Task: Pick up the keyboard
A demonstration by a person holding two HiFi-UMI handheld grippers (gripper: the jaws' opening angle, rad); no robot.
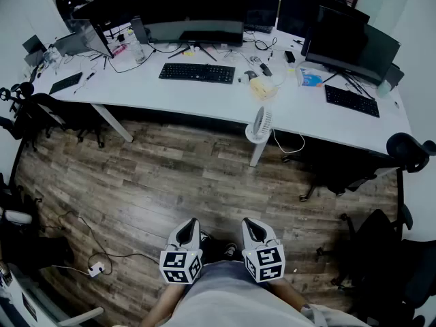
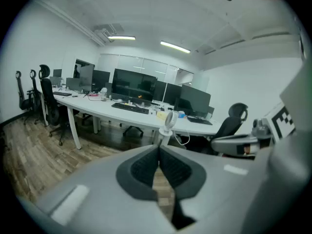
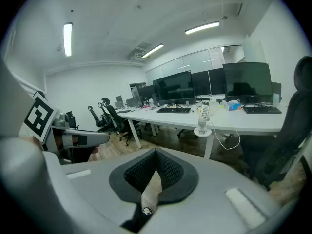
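Note:
A black keyboard (image 1: 197, 72) lies on the long white desk (image 1: 204, 97), in front of a wide monitor. A second black keyboard (image 1: 351, 100) lies at the desk's right end. Both grippers are held low and close to the person's body, far from the desk. My left gripper (image 1: 190, 223) is shut with nothing in it, and my right gripper (image 1: 249, 223) is shut and empty too. In the left gripper view the jaws (image 2: 159, 149) touch, and the keyboard (image 2: 129, 108) shows far off. In the right gripper view the jaws (image 3: 156, 153) meet, with the keyboard (image 3: 174, 110) distant.
A white desk fan (image 1: 259, 124) stands at the desk's front edge with its cable hanging. Black office chairs (image 1: 402, 148) stand at the right and left. A power strip with cables (image 1: 95, 269) lies on the wooden floor at the left. Several monitors (image 1: 194, 12) line the desk's back.

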